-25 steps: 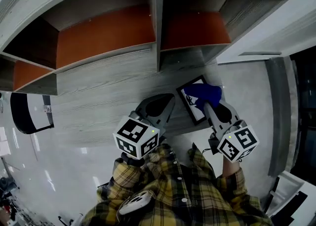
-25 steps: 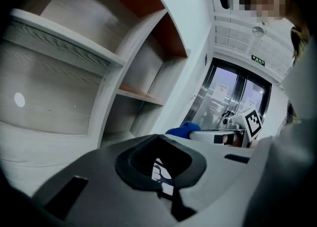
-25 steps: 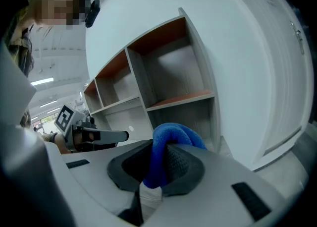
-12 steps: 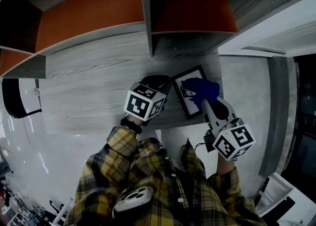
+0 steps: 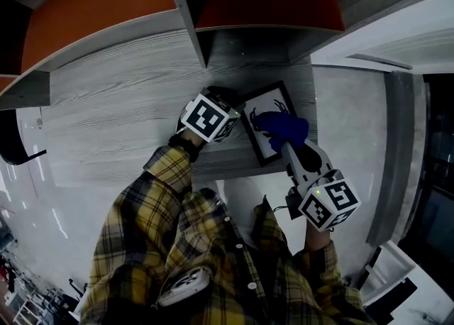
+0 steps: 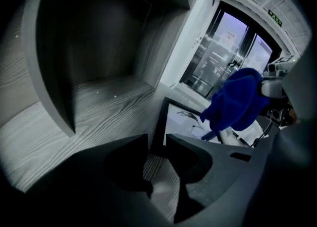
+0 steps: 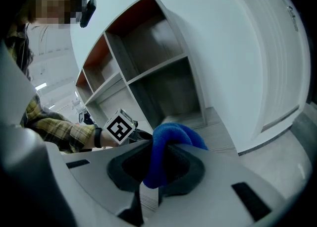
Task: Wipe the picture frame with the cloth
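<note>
**Cloth clamped over the frame; left tool open at the frame's edge**

Head view: The picture frame (image 5: 268, 103) lay flat on the grey wooden surface (image 5: 128, 118), near its right end, below the shelf unit (image 5: 269, 1) with its orange back panels. The left gripper (image 5: 234, 107) reached forward and down on an arm in a plaid sleeve (image 5: 170, 167), its tips at the frame's left edge. The right gripper (image 5: 287, 142) came in from the near right, angled down over the frame, with the blue cloth (image 5: 280, 126) bunched at its tips above the picture.

Left gripper view: The jaws stood apart, having just been opening. Their tips sat just short of the frame's dark border, whose near corner showed through the gap. The pads pressed on nothing. The cloth hung over the far side of the frame.

Right gripper view: The jaws were clamped on the cloth, which bulged out past the tips in a rounded fold. The left gripper's marker cube (image 7: 119, 128) showed beyond, on the plaid-sleeved arm. The frame itself was hidden behind the jaws and cloth.
</note>
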The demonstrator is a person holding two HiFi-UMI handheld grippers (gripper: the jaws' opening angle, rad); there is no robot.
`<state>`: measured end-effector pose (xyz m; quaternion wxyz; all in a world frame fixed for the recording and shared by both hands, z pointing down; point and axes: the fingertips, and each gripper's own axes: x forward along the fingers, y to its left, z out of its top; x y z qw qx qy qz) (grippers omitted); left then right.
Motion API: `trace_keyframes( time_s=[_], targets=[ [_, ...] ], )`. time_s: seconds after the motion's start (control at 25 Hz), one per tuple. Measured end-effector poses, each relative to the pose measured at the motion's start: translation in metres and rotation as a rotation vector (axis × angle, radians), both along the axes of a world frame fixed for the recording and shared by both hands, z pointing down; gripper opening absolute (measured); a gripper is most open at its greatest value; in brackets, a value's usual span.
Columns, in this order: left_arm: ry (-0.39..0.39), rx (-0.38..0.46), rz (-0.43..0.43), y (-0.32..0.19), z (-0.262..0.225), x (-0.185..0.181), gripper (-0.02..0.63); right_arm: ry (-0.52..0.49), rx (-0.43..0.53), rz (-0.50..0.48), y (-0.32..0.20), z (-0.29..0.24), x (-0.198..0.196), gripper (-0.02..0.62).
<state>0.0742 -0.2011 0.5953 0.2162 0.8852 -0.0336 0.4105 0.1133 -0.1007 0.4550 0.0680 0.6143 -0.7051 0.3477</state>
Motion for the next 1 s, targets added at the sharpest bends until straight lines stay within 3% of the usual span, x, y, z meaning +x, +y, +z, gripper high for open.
trace_keyframes(
  time_s=[0.36, 0.6, 1.0],
  targets=[
    [-0.058, -0.047, 0.039, 0.002, 0.011, 0.004, 0.097, 0.017, -0.016, -0.043, -0.019, 0.021, 0.006, 0.052],
    [-0.069, -0.126, 0.017, 0.001, 0.012, 0.003, 0.098, 0.162, -0.032, -0.14, -0.068, 0.039, 0.029, 0.052],
    [-0.053, -0.174, -0.02, 0.0, 0.013, 0.002, 0.098, 0.399, -0.206, -0.334, -0.117, 0.125, 0.047, 0.052]
  ],
)
